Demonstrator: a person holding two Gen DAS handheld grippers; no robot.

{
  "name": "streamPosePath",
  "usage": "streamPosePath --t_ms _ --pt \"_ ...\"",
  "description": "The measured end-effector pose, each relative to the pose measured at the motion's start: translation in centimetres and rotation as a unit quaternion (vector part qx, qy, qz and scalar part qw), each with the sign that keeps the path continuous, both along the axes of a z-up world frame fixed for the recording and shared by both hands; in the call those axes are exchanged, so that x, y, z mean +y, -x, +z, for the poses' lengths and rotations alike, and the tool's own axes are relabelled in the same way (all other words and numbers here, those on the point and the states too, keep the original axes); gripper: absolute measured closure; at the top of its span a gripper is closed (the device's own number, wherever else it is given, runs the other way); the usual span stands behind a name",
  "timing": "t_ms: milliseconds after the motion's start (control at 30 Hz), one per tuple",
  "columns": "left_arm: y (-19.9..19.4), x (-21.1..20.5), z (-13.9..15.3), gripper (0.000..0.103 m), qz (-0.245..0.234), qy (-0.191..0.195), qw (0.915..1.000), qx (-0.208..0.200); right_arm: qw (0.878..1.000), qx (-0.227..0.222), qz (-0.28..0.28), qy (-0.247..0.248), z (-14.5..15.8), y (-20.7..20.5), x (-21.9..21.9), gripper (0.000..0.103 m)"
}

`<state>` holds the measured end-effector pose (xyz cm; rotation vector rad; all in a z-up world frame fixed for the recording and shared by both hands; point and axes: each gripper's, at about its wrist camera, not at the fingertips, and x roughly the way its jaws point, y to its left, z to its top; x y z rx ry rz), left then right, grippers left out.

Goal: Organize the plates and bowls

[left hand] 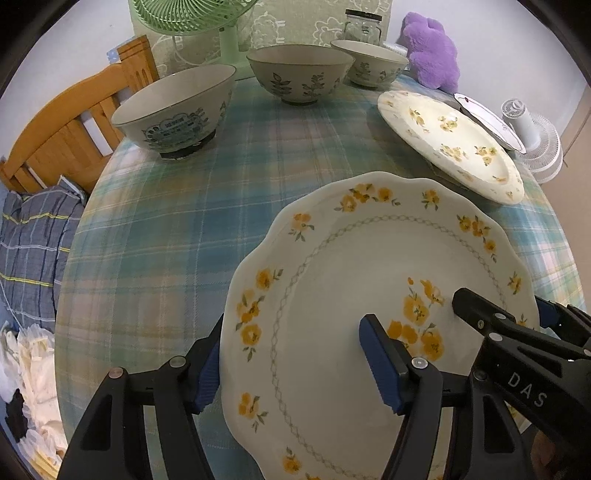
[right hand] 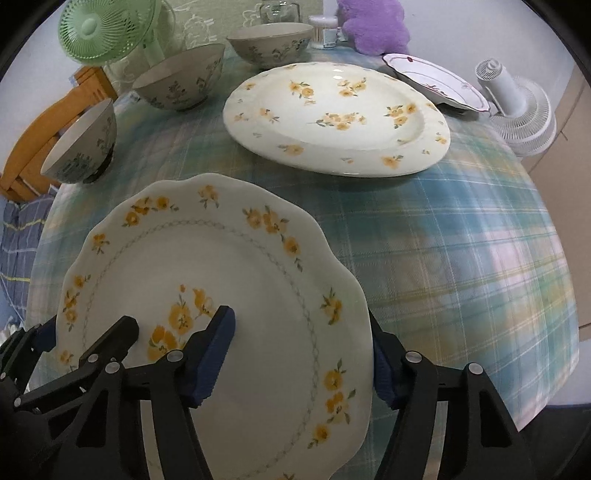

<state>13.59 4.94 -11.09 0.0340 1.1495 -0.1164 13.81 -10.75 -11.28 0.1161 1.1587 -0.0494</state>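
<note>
the scalloped plate (left hand: 369,295) with yellow flowers lies on the plaid counter (left hand: 166,240), near its front edge. the left gripper (left hand: 295,369) has its jaws partly open astride the plate's left rim, not yet pressing. the right gripper (right hand: 303,362) stands likewise astride the right rim, one jaw over the plate and one outside.

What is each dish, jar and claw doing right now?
Scalloped white plate with yellow flowers: empty, rim between both claws' fingers.
Left claw: open, straddling that plate's left rim.
Right claw: open, straddling its right rim.
Grey ceramic bowl with blue print: upright, empty.
Two grey ceramic bowls with leaf sprigs: upright.
Large cream plate with yellow flowers: empty.
Small white plate with purple trim: tilted.
Clear glass jar with black lid: closed.
</note>
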Motion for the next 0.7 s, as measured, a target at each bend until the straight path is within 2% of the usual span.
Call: streamPosePath --t_ms 467,700 --pt "-0.4 0.1 0.3 0.034 -0.002 0.015 0.9997 0.019 1.0 0.022 -0.004 0.001 0.2 -0.3 -0.2 0.033" --pt "-0.2 -1.7 1.2 0.034 0.005 0.006 0.9999 0.012 1.0 0.016 0.004 -0.007 0.8 0.4 -1.3 0.033"
